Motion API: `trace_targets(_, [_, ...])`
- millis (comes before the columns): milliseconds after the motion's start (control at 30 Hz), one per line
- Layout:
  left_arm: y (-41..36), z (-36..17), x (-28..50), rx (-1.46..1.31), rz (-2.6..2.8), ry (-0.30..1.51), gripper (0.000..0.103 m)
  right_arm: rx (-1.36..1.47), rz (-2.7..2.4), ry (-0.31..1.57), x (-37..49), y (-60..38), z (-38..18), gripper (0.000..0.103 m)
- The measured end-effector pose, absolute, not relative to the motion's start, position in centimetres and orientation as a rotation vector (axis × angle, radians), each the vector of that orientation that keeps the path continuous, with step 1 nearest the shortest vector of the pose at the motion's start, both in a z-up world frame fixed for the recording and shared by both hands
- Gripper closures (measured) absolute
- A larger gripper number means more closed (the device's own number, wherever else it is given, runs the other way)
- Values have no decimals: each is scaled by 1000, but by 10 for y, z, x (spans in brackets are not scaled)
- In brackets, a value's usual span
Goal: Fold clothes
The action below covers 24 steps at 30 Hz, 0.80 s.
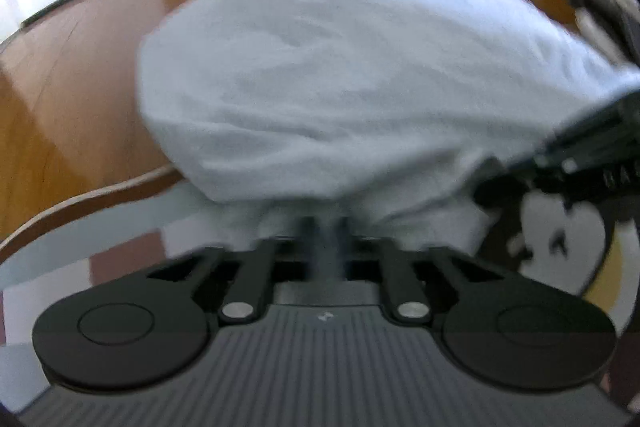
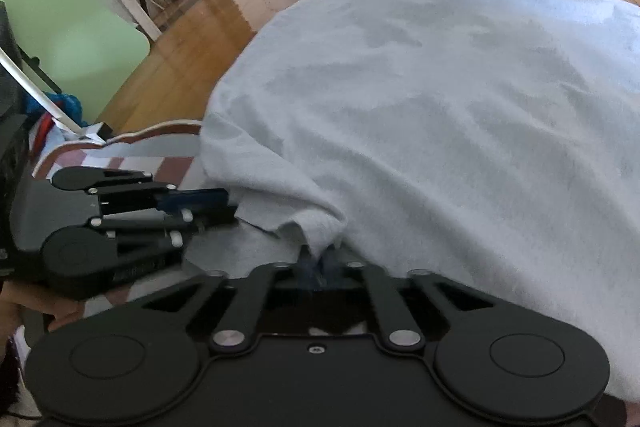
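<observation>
cloth, a pale grey-white garment, hangs bunched over a wooden floor, its long axis running roughly left to right; fabric soft and wrinkled. left gripper is clenched on a gathered edge, blurred in its own view; right gripper pinches a hem corner just beside it. a patterned mat lies below, a green panel far left.

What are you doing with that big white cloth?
A person is folding clothes with a handheld gripper in each hand. The left gripper and the right gripper are both shut on the near edge of the white cloth, close together. The cloth is bunched up over a mat on the wooden floor.
</observation>
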<state>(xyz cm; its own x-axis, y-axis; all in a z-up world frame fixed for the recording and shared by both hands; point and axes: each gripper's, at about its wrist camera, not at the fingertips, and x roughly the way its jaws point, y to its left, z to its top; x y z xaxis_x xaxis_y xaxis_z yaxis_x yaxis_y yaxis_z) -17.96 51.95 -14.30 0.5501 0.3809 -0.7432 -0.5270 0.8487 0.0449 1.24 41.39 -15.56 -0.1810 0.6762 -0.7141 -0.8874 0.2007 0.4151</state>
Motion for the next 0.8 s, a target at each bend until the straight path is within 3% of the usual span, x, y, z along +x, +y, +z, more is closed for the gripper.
trace_targets(100, [526, -105, -207, -179, 733, 657, 103, -188, 1429, 981, 14, 397, -141, 100])
trace_targets(233, [531, -57, -273, -384, 881, 412, 103, -203, 1435, 952, 5, 388, -130, 100])
trace_targets(333, [537, -56, -289, -488, 830, 445, 102, -218, 1440, 931, -3, 382, -122, 100])
trace_targets(467, [532, -74, -262, -403, 689, 602, 99, -221, 1423, 907, -2, 383, -115, 100])
trace_targets(700, [497, -92, -208, -268, 504, 714, 96, -251, 1436, 817, -2, 381, -94, 100])
trace_targets(800, [486, -95, -196, -256, 435, 724, 87, -234, 1445, 828, 0, 382, -92, 101])
